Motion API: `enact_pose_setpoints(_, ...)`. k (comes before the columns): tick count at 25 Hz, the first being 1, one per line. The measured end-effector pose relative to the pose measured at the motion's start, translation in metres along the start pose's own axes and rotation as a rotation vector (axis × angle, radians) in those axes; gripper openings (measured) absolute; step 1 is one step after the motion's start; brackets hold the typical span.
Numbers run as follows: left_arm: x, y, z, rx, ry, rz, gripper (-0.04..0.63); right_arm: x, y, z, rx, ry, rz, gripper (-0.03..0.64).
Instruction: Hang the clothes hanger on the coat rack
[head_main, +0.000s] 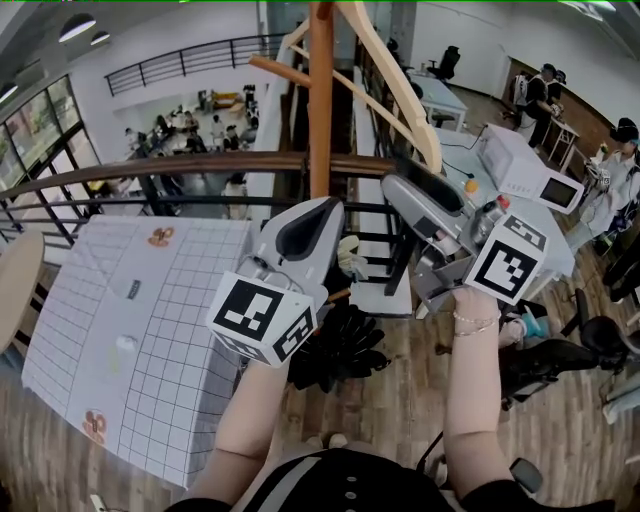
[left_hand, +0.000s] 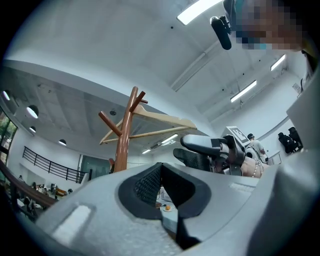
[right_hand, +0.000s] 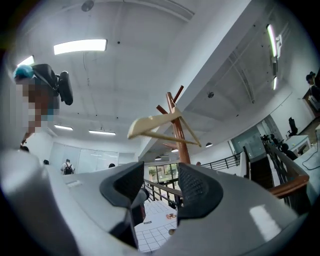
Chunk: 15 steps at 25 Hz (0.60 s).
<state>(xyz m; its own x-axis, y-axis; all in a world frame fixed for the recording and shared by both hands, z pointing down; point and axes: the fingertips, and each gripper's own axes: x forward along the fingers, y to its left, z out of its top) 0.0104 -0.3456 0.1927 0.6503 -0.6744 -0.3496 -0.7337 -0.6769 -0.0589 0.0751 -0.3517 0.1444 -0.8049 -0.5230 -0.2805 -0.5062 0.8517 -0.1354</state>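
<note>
The brown wooden coat rack (head_main: 320, 100) rises in the middle of the head view. A pale wooden clothes hanger (head_main: 400, 90) hangs from its upper pegs, and neither gripper touches it. My left gripper (head_main: 303, 232) is shut and empty, held just below and in front of the pole. My right gripper (head_main: 415, 195) is open and empty, under the hanger's right arm. The left gripper view shows the rack (left_hand: 122, 145), the hanger (left_hand: 150, 125) and the right gripper (left_hand: 202, 150) beside it. From the right gripper view the rack (right_hand: 179, 132) and hanger (right_hand: 157, 125) stand above the open jaws.
A white gridded mat (head_main: 150, 340) lies at the left, with a round wooden tabletop (head_main: 15, 280) beside it. A dark handrail (head_main: 150, 168) crosses behind the rack. A black object (head_main: 340, 345) sits low by the pole. Desks, a white machine (head_main: 520, 165) and people stand at the right.
</note>
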Motion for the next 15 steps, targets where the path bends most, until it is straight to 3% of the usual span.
enact_pose_setpoints(6,-0.017,-0.012,-0.013,-0.012,0.024,-0.004,-0.009,-0.021,0.015,-0.041,-0.01,0.022,-0.038,0.121)
enact_pose_setpoints(15,-0.033,-0.026,-0.029,-0.037,0.032,-0.014,-0.009,-0.035,0.046,-0.082,-0.114,0.053,-0.061,0.0)
